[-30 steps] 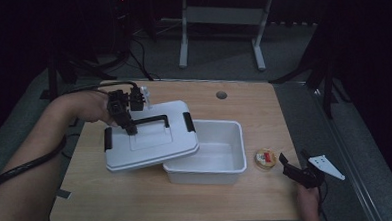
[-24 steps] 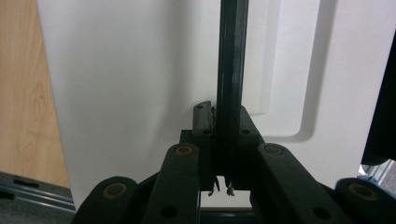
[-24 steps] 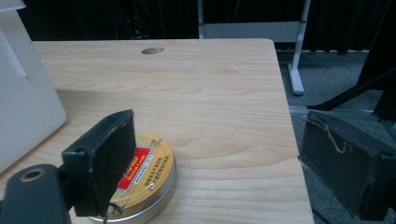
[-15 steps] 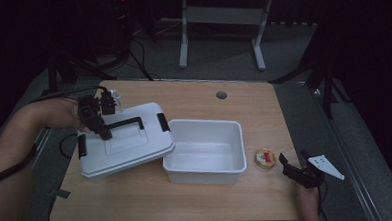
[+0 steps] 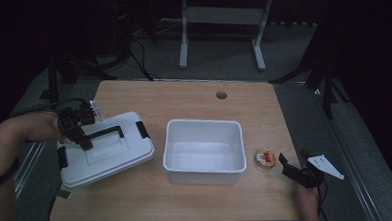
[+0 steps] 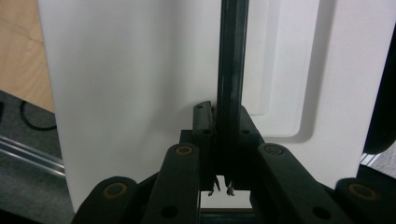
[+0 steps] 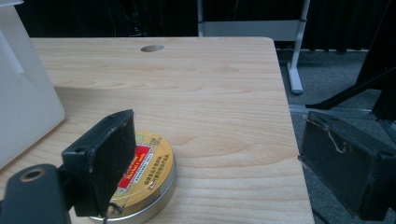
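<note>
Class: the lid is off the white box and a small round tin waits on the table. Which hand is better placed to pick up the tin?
Right: its tongs stand open beside the tin. The left tongs grip the lid's handle.

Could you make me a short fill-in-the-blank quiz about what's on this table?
1. The left gripper is clamped on the lid's black ____.
2. The white tub in the middle of the table has ____ inside it.
3. The small round tin lies between the tub and the ____ gripper.

Missing words: handle; nothing; right
</note>
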Action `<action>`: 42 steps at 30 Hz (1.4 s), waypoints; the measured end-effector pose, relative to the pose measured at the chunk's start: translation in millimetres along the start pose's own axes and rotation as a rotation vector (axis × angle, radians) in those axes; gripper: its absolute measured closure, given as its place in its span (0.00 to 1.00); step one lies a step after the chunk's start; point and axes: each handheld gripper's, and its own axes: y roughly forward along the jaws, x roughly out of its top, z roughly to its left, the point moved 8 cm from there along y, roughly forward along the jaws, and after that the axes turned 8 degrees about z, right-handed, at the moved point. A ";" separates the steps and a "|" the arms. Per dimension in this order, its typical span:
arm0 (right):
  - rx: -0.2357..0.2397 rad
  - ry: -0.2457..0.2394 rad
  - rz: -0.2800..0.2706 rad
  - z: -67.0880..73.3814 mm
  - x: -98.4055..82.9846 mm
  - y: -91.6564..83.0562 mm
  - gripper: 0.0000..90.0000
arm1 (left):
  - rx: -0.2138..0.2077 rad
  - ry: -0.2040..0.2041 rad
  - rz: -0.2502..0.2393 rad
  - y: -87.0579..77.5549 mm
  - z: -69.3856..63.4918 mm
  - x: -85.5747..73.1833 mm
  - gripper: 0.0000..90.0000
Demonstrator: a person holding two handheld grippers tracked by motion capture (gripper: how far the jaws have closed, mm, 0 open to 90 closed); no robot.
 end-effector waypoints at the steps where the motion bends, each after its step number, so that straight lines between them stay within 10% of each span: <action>1: -0.001 -0.001 0.001 0.0 0.0 0.1 0.12 | -0.011 -0.004 0.000 3.9 0.6 -0.3 0.93; 21: 0.000 -0.005 0.001 0.3 0.0 0.0 0.12 | -0.064 -0.033 0.023 87.4 11.8 8.8 0.93; 42: 0.003 -0.005 0.001 0.4 -0.1 0.1 0.12 | -0.124 -0.022 0.009 125.1 9.8 9.3 0.92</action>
